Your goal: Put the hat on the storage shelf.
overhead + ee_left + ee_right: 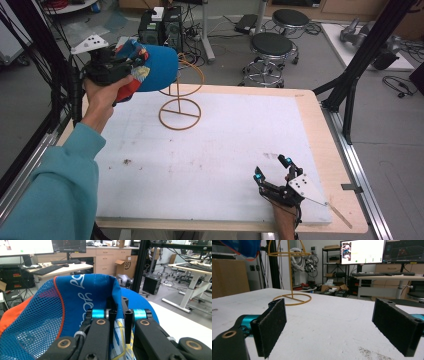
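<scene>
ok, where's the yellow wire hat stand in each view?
High view: yellow wire hat stand upper centre of the white table, partly behind the blue mesh cap.
Left gripper view: not in it.
Right gripper view: stand upper left, on the table.
Shared landmark: the blue cap, held in the left gripper.
</scene>
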The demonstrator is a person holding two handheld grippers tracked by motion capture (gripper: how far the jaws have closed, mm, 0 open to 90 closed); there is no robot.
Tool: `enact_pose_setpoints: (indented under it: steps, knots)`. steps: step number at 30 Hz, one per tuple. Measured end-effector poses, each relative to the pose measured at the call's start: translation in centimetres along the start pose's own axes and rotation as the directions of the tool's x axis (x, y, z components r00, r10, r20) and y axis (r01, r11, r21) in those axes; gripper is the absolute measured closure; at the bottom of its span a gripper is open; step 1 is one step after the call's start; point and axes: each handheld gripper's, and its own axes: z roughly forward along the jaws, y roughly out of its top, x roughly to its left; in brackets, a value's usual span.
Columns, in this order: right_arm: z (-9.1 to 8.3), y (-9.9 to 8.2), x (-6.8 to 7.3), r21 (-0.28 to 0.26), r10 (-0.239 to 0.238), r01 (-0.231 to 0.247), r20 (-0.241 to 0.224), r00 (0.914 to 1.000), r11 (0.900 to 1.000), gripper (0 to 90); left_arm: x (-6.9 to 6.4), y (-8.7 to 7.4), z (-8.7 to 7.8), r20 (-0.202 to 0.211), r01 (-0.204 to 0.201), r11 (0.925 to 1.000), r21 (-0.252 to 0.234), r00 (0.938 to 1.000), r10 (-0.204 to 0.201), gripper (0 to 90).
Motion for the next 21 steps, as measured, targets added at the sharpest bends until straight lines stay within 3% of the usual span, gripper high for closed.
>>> enact_pose_setpoints:
  steps: [12, 19, 21]
  knots:
    - [0.0, 0.0, 0.0, -0.002, -0.001, 0.001, 0.001, 1.0000, 1.0000, 11.3, 0.5, 1.4, 4.0, 0.021, -0.006, 0.9999, -0.010, 0.9998, 0.006, 88.2]
    - [0.0, 0.0, 0.0, -0.001, -0.002, 0.002, 0.002, 1.0000, 1.0000, 11.3, 0.8, 1.5, 5.7, -0.008, -0.037, 0.9993, -0.009, 0.9993, 0.037, 88.2]
    - [0.0, 0.0, 0.0, -0.003, -0.001, 0.001, 0.000, 1.0000, 1.0000, 11.3, 1.1, 1.2, 6.1, -0.012, -0.019, 0.9997, -0.013, 0.9998, 0.019, 88.2]
